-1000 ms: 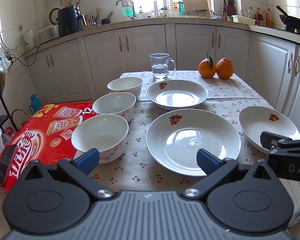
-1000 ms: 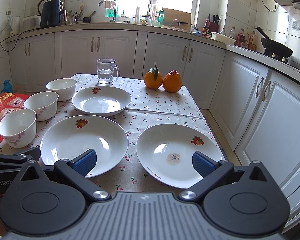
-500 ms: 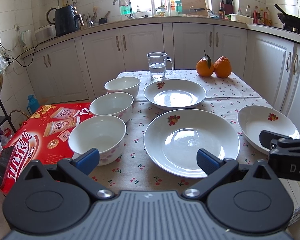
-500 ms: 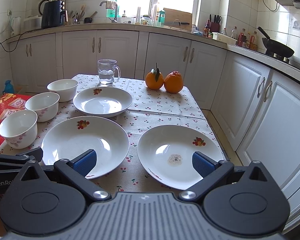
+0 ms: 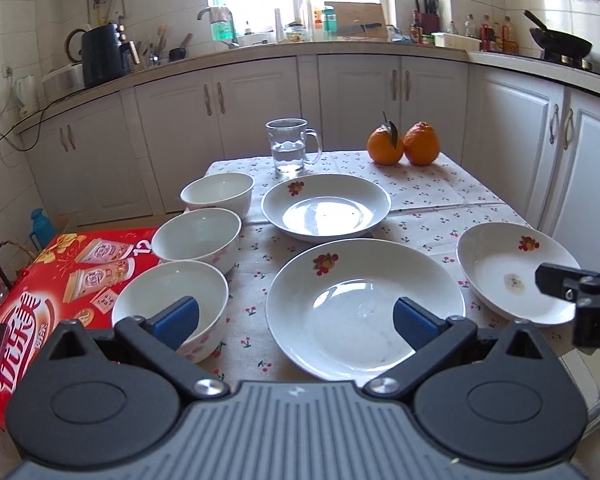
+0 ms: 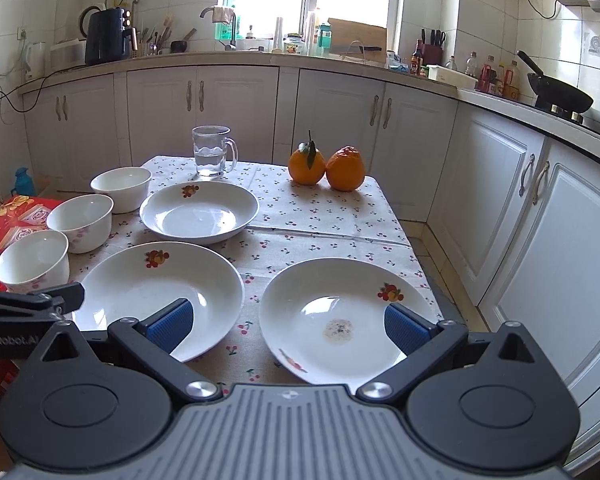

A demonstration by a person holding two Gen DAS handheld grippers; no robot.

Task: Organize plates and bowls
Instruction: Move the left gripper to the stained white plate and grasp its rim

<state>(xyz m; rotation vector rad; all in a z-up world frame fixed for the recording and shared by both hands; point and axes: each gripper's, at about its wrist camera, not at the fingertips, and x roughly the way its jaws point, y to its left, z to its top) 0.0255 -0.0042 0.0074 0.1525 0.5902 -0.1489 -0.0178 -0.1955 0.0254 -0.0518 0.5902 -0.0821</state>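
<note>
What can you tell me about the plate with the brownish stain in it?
The stained plate is a white, glossy, shallow-dished plate that looks ceramic, with a small fruit motif on its rim. A speckled brownish patch sits near its centre. It lies flat on the cherry-print tablecloth at the table's near right corner, apart from the other plates, holding nothing else. The open right gripper hovers in front of it.

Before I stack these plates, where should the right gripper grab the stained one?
Probably the near rim of the stained plate, reached from the table's front edge. That rim slopes up and seems to overhang the edge, so the open right gripper could pinch it.
</note>
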